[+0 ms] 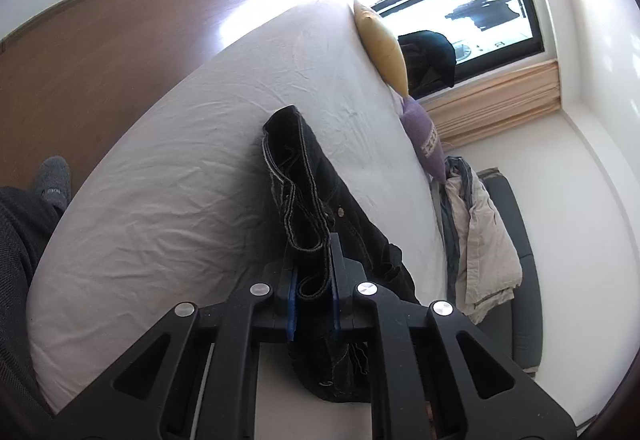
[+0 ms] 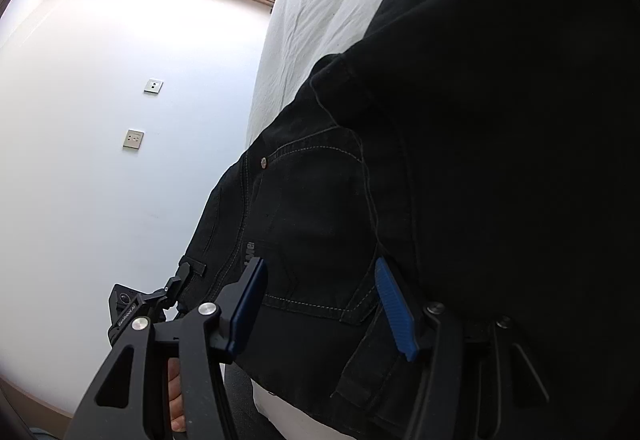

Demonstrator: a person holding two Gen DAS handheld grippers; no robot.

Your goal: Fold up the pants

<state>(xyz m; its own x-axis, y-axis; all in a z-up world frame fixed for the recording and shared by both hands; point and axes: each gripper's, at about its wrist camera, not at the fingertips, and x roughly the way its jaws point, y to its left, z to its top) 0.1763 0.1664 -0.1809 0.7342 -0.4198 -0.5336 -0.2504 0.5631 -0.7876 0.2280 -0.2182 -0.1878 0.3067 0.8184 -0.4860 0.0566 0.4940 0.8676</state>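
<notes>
Black jeans lie bunched on the white bed. My left gripper is shut on their hem edges, blue pads pressing the folded cloth from both sides. In the right wrist view the jeans fill the frame, back pocket and rivet showing. My right gripper is open, its blue pads spread wide just over the pocket area, holding nothing. The left gripper also shows in the right wrist view at the waistband edge.
A yellow pillow and a purple pillow lie at the bed's far edge by the window. A beige garment rests on a grey seat beside the bed. Wood floor and a slippered foot are at left.
</notes>
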